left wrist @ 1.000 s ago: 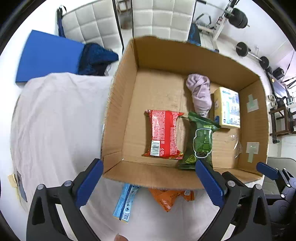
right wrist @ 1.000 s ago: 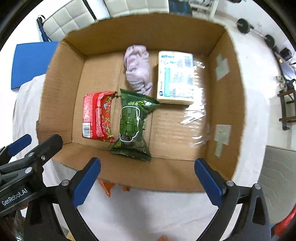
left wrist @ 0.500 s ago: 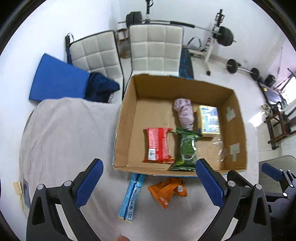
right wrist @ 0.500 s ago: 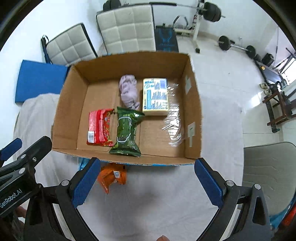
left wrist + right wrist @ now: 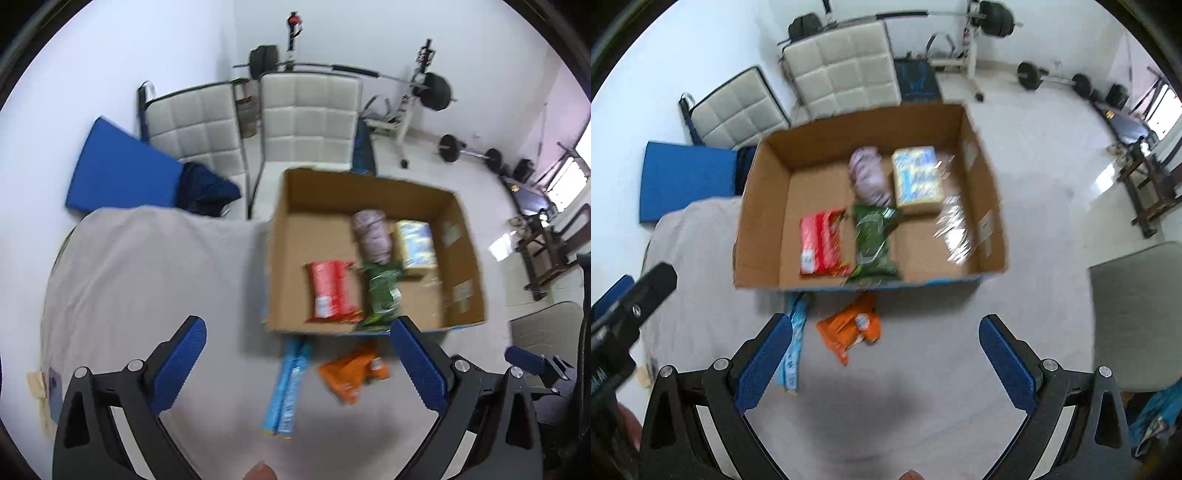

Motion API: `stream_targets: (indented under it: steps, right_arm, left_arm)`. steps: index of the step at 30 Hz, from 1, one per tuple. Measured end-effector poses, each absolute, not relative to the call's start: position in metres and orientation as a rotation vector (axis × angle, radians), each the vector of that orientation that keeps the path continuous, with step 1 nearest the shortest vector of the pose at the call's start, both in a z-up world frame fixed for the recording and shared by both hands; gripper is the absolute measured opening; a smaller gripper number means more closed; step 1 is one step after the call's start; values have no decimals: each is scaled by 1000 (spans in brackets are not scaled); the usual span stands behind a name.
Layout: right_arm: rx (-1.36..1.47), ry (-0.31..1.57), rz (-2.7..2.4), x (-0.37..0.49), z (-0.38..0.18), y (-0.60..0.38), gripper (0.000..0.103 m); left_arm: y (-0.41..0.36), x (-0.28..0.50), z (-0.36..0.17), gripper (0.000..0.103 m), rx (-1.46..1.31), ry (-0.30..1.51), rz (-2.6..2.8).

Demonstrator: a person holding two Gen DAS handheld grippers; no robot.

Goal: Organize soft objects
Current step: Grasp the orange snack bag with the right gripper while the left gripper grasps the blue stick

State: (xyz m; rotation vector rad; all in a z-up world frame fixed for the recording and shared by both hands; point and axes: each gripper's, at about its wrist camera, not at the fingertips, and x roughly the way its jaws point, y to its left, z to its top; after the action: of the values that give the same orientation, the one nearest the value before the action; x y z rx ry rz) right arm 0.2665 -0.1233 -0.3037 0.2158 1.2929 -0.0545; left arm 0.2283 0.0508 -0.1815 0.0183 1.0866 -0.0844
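An open cardboard box [image 5: 280, 236] [image 5: 764, 206] stands on the grey-covered table. It holds a red packet [image 5: 330, 291] [image 5: 820, 243], a green packet [image 5: 382, 295] [image 5: 873, 240], a lilac cloth bundle [image 5: 371, 236] [image 5: 866, 173] and a yellow-blue pack [image 5: 415, 243] [image 5: 918, 177]. In front of the box lie an orange packet [image 5: 351, 373] [image 5: 851, 328] and a light-blue packet [image 5: 290, 384] [image 5: 794, 343]. My left gripper [image 5: 299, 362] and my right gripper [image 5: 882, 362] are both open and empty, well above the table, back from the box.
Two white padded chairs [image 5: 310, 114] [image 5: 846, 74] and a blue mat [image 5: 114, 170] [image 5: 687, 177] stand behind the table. Gym weights [image 5: 436, 92] line the far wall. A grey chair [image 5: 1137, 314] is at the right.
Both grippers have pulled up and back from the box, so it looks smaller and the orange and light-blue packets in front of it show fully. Both stay open.
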Motion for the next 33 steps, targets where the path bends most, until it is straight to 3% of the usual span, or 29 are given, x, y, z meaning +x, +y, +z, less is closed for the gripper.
stream_targets:
  steps: [8, 15, 18, 19, 22, 30, 32, 33]
  right_arm:
    - [438, 1501, -48, 267, -412, -99, 103]
    - [663, 1553, -164, 274, -497, -93, 101]
    - [680, 1540, -189, 279, -517, -86, 89]
    - [667, 1524, -206, 280, -518, -85, 79]
    - [643, 1510, -202, 278, -518, -80, 64]
    - [463, 1677, -137, 258, -517, -96, 62]
    - [401, 1696, -134, 249, -514, -101, 62]
    - [364, 1701, -129, 245, -511, -104, 62]
  left_arm:
    - [82, 231, -283, 102, 73, 1292, 12]
    - [99, 229, -346, 102, 59, 1426, 54]
    - [94, 228, -362, 102, 71, 1460, 39]
    - [91, 228, -367, 102, 76, 1468, 32]
    - [83, 227, -379, 102, 72, 1496, -20]
    - [57, 228, -404, 100, 106, 1553, -125]
    - [51, 229, -411, 81, 124, 1573, -139]
    - [47, 229, -417, 76, 136, 1593, -143]
